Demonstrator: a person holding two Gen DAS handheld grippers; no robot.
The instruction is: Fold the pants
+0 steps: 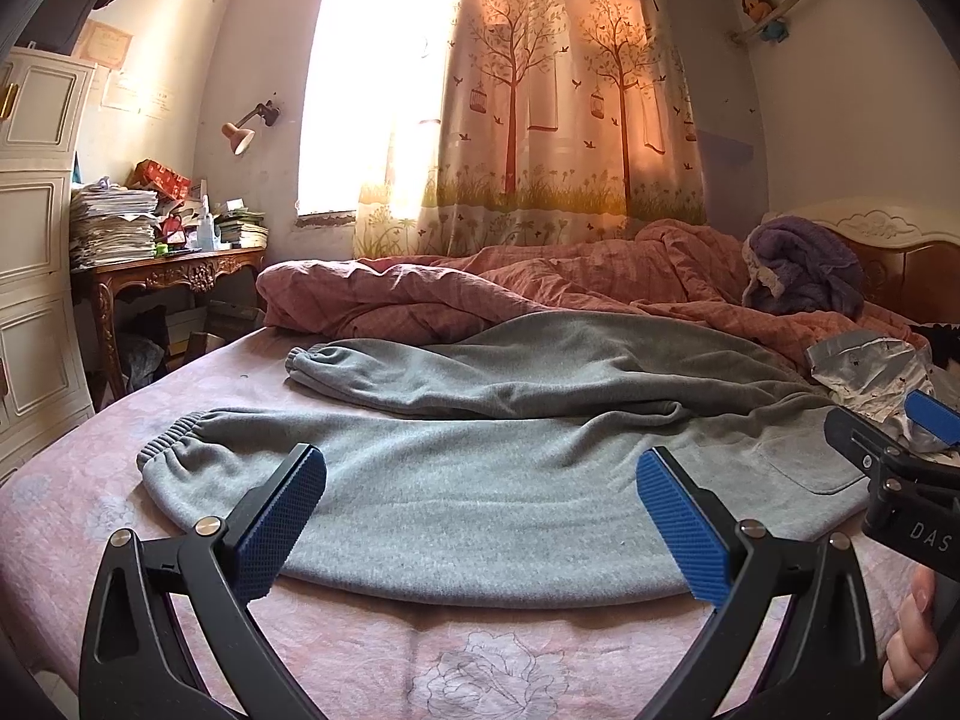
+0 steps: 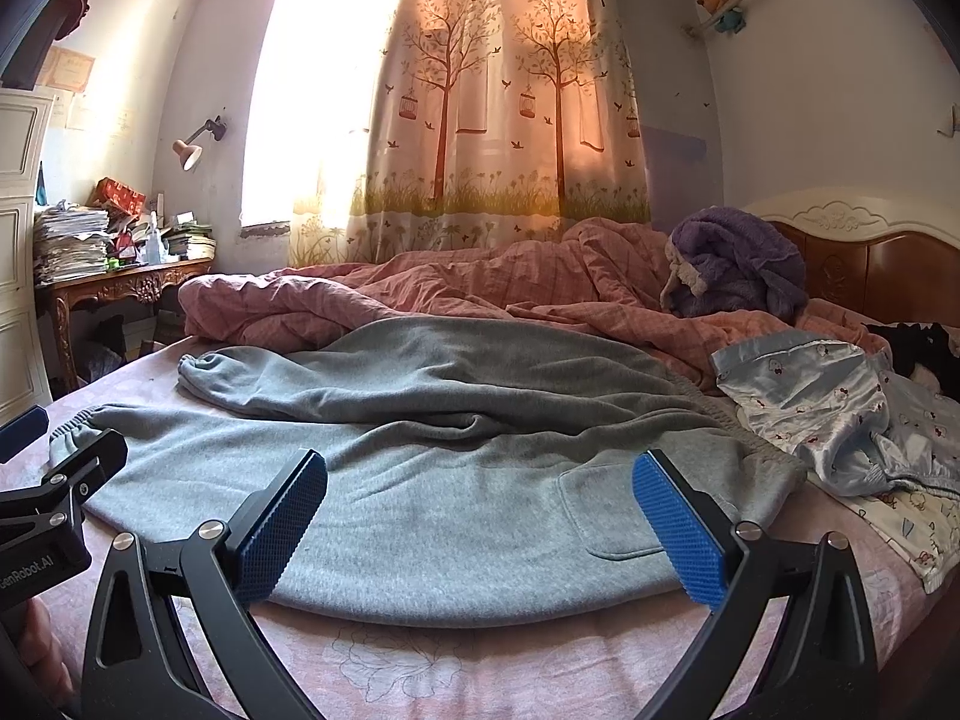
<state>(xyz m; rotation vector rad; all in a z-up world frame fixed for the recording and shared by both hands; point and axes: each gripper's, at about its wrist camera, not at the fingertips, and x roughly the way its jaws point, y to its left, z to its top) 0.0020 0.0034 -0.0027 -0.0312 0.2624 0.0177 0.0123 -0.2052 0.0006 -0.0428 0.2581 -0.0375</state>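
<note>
Grey sweatpants unfolded, flat on pink bedsheet; legs spread, elastic cuffs left, patch pocket up.

Home bedroom, bed with rumpled pink quilt, carved headboard, tree-print curtain, cluttered desk

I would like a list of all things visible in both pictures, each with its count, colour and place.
pants: one, grey, spread flat on the bed, cuffs to the left
bed sheet: one, pink, under the pants
quilt: one, pink, bunched behind the pants
purple garment: one, by the headboard
pale blue garment: one, right of the pants
curtain: one, tree print, at the window
desk: one, brown, far left, piled with papers
left hand-held gripper: black, blue pads, open, above the pants
right hand-held gripper: same, open
</note>
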